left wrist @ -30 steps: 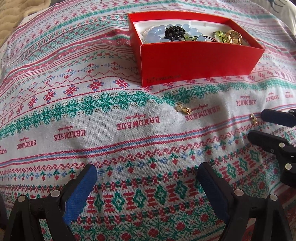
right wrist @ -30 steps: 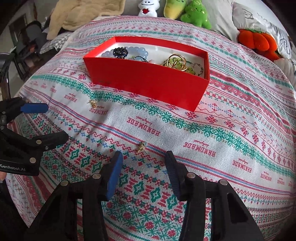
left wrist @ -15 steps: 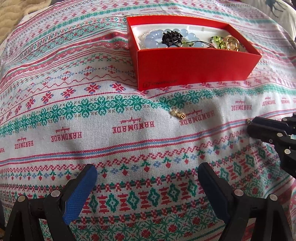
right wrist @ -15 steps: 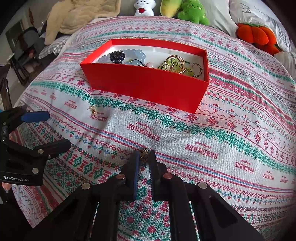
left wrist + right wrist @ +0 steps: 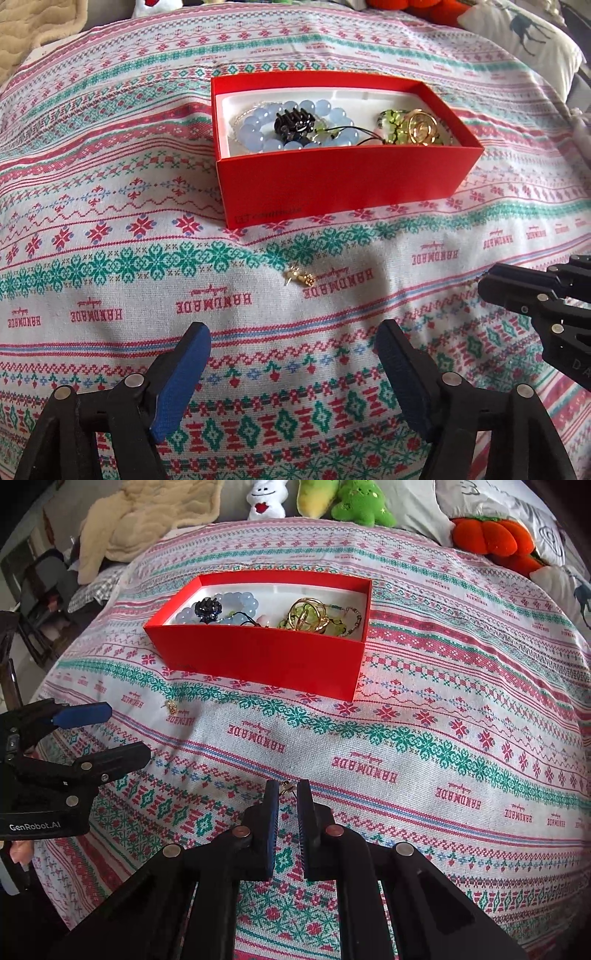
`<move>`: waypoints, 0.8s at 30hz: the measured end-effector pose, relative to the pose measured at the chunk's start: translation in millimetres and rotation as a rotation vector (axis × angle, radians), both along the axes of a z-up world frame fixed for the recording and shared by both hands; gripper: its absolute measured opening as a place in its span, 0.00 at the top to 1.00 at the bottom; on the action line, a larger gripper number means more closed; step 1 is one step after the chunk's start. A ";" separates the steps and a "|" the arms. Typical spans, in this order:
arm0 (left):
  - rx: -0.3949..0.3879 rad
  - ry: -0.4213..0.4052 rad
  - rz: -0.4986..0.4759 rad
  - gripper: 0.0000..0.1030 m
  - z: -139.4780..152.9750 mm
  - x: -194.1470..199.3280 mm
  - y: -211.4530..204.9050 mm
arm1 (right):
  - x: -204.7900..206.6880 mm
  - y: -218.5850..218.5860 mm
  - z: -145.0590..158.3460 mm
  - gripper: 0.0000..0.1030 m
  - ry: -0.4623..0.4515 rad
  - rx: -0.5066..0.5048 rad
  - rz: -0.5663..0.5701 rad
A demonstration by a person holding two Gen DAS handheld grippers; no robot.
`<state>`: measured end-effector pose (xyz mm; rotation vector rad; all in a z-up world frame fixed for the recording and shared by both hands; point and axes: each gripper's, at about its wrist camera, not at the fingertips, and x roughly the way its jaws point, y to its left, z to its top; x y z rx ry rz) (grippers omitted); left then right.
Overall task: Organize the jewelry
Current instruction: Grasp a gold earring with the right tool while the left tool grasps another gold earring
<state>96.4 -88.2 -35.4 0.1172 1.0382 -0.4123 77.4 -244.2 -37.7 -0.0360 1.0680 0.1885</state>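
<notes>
The right gripper (image 5: 284, 788) has its fingers drawn narrow, pinching a small gold earring (image 5: 286, 786) at the tips, nearer than the red box (image 5: 258, 661) and well apart from it. The left gripper (image 5: 293, 349) stands with fingers wide, holding nothing, over the patterned cloth (image 5: 110, 258). A second gold earring (image 5: 300, 277) lies on the cloth between that gripper and the box, just before the box's near wall. Inside the box sit blue beads (image 5: 255, 127), a black piece (image 5: 293, 120) and a gold ring (image 5: 421, 127). Beyond the box, plush toys (image 5: 360, 506) line the far edge.
</notes>
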 end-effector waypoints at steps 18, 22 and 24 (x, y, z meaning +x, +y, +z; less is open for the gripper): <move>-0.181 0.187 0.112 0.72 -9.3 45.2 -0.9 | -2.6 -26.8 10.4 0.90 0.068 0.026 -0.080; -0.161 0.223 0.168 0.77 -19.6 53.5 -6.9 | -1.4 -29.0 13.2 0.90 0.065 0.032 -0.089; -0.150 0.228 0.188 0.78 -21.6 55.3 -8.8 | -1.1 -30.8 13.7 0.90 0.065 0.034 -0.094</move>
